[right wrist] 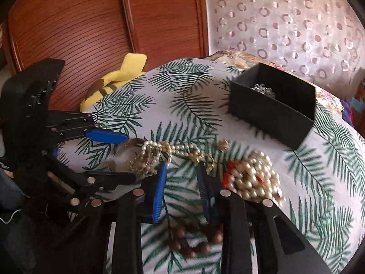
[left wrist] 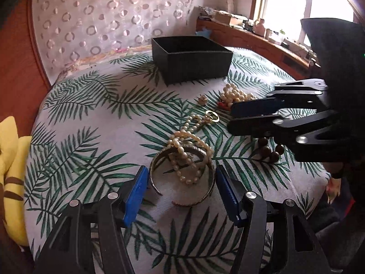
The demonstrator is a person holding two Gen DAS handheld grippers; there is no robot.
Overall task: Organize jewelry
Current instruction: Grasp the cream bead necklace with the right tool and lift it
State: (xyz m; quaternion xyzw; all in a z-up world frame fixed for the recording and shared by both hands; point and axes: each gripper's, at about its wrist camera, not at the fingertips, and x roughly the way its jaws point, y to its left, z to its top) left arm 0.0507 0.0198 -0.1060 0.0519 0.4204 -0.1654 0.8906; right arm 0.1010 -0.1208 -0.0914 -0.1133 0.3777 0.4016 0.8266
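Your left claw (left wrist: 181, 190) hangs low over the leaf-print cloth (left wrist: 91, 118), jaws spread, with the open metal cuff bangle (left wrist: 157, 166) lying between the two blue pads. The left pad sits just beside the cuff's rim; whether it touches cannot be told, and the right pad stands apart from it. A strand of small cream pearls (left wrist: 191, 141) is draped across and through the cuff and trails away toward a gold ring-shaped clasp (left wrist: 212, 116). Your right claw (right wrist: 181, 178) has its jaws partly drawn in, with only bare cloth between the blue pads and nothing gripped; its view is blurred. Directly under it lies a bracelet of dark brown wooden beads (right wrist: 189, 242), and in the left wrist view the same beads (left wrist: 271, 153) show beneath the claw's black frame. Just right of the right claw sits a heap of larger cream pearls with red thread (right wrist: 253, 178). A small pale ornament (left wrist: 202, 100) lies apart, between the pearl heap and the strand. The open black rectangular box (right wrist: 269, 111) stands farther back on the cloth, well apart from both claws, with a clear crystal piece (right wrist: 264, 91) showing inside. A yellow plush toy (right wrist: 114, 80) lies at the cloth's edge beside the reddish wooden panel (right wrist: 91, 22).
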